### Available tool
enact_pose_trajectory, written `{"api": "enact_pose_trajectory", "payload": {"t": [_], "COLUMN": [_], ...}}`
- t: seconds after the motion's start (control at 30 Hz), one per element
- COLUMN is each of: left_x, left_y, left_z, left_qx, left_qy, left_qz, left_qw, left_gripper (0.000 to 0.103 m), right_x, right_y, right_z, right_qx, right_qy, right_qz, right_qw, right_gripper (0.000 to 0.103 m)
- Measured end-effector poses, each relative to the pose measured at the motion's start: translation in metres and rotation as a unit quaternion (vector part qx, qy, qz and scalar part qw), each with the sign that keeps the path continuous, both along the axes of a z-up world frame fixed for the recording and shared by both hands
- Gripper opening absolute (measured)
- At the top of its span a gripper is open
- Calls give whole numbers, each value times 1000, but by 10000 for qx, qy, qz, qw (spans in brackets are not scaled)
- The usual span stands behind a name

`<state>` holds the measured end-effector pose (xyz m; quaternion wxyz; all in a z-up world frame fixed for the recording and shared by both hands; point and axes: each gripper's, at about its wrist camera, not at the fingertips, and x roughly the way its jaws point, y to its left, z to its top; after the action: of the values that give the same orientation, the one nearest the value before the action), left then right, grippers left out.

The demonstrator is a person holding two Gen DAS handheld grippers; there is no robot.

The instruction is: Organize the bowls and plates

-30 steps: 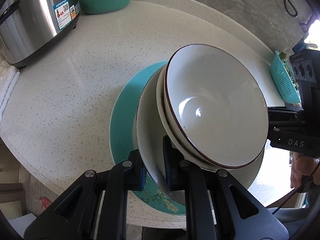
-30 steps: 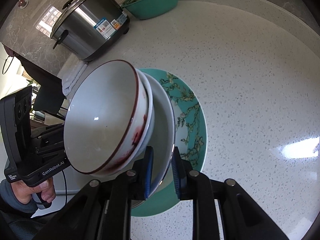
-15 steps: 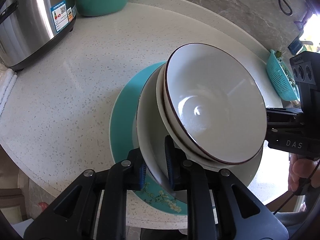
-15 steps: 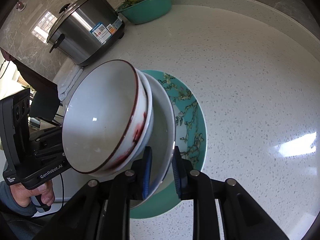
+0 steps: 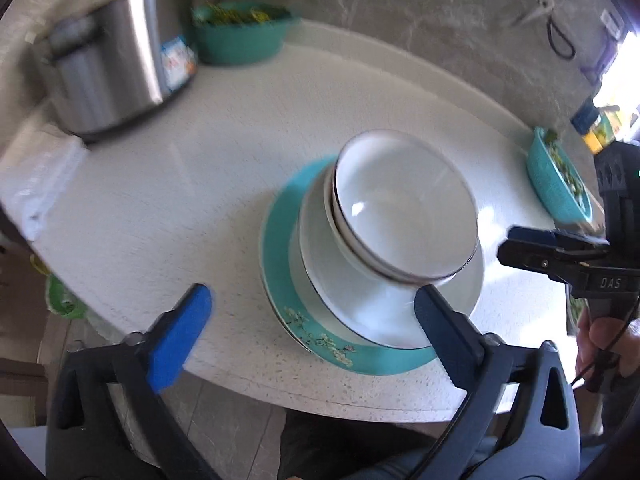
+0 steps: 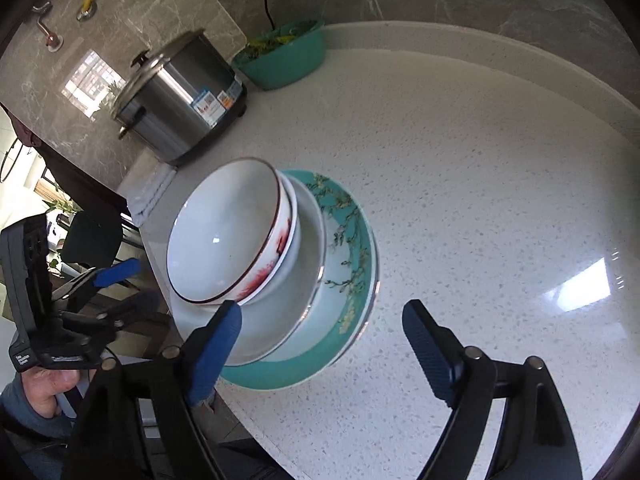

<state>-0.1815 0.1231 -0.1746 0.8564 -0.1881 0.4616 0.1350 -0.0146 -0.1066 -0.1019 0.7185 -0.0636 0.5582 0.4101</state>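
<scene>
A stack stands on the white speckled counter (image 6: 480, 200). At the bottom is a teal plate (image 5: 280, 248) (image 6: 356, 240) with a blossom pattern, and on it a white deep plate (image 5: 320, 284) (image 6: 304, 268). Above that, a white bowl (image 6: 293, 236) carries a dark-rimmed bowl (image 5: 404, 200) (image 6: 224, 236) with red marks. My left gripper (image 5: 312, 292) hangs in front of and above the stack. Its jaws are opening wide and no pad presses on anything. My right gripper (image 6: 322, 307) is likewise opening, off the plates. Each gripper also appears in the other's view: the right gripper (image 5: 560, 256), the left gripper (image 6: 100, 292).
A steel rice cooker (image 5: 116, 68) (image 6: 180, 96) and a teal basin of greens (image 5: 240, 36) (image 6: 284, 56) stand at the back. A teal colander (image 5: 556, 184) sits at the right edge. A folded white cloth (image 5: 40, 176) lies by the cooker. The counter's front edge is just below the stack.
Both grippers were shut on the white deep plate's rim, one on each side. They have now let go, opened wide and pulled back upward, so the stack looks smaller.
</scene>
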Motion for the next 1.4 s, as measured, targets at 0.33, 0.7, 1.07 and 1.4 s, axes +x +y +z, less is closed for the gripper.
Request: {"api": "enact_pose_trajectory", "payload": {"t": [0.33,0.7,1.07,1.4], "left_x": [-1,23,35,47], "left_y": [-30,-11,-9,-10], "left_z": [59,47,49,62], "left_qx": [1001,428,590,690], "left_qy": [86,236,306,461], "left_qz": [419,-695,-1656,-1373], "left_qw": [9941,9964,9840,9871], "left_gripper": [103,103,103,103], "right_x": [-4,-30,-72,-70], "right_y": [-37,-26,-2,1], "right_z": [38,61,71,77], "right_qx": [-26,-76,-401,-715], "right_qy": [-220,-491,-651,-639], "right_qz": [-695,-1986,-2876,-2938], "right_qw": [9973,9788,9547,9510], "right_gripper": [103,103,103,103]}}
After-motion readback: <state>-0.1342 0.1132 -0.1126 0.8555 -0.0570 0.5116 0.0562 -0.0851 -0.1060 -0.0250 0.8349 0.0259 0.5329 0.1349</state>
